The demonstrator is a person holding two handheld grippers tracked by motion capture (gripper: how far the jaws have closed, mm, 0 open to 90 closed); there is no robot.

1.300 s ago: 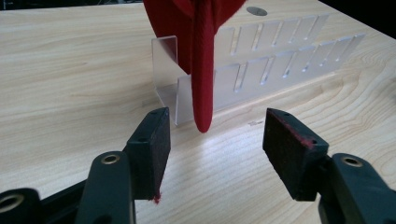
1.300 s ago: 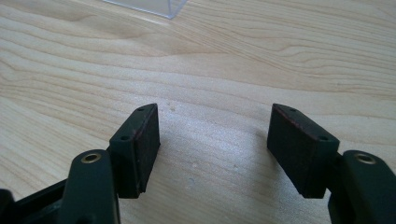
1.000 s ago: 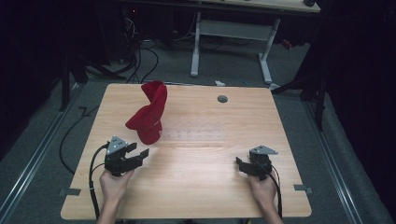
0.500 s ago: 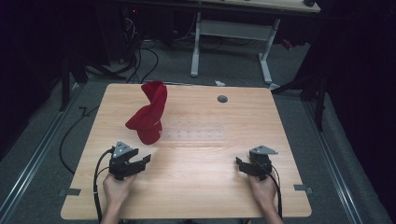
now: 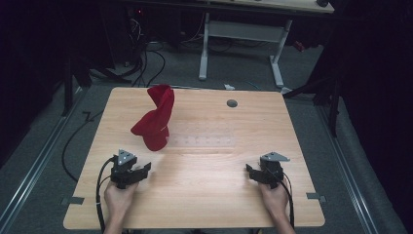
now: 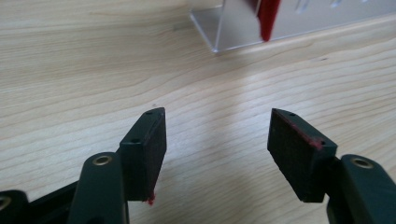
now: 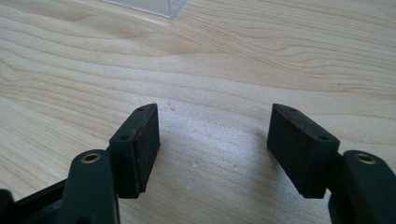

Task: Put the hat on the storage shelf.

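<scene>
red cloth [image 5: 155,121]: twisted up tall on the far-left part of the bench [image 5: 204,204], draped on something so it stands instead of lying flat; bunched wide at the bottom, narrow at the top

clear stand [image 6: 243,28]: see-through plastic thing just right of the cloth's base; from above it's barely a pale patch on the wood

left gripper [image 5: 127,171]: near-left of the bench, jaws spread wide and pinching nothing; aimed roughly at the cloth but well short of it; a hand holds it from below

right gripper [image 5: 264,174]: near-right, jaws also spread with nothing but bare wood between them; well apart from the cloth, looks parked

what's in hand, my guess: the left one is the one that goes for the cloth; the right waits

what could go wrong: cloth looks top-heavy and loosely draped, so a nudge at the base could tip the whole twist over; grab just one fold and the rest probably slides off or drags the clear stand along; the stand is so hard to see that a jaw could clip its edge on the way in

gripper views vs. the high view: the left gripper view gives the stand's edges and a red strip of cloth hanging at it, which the overhead shot blurs out; the right gripper view catches a clear corner at its top; the high view is where you get the cloth's full shape and how far both grippers sit from it

grey hole cover [image 5: 232,103]: far side of the bench, not involved
</scene>
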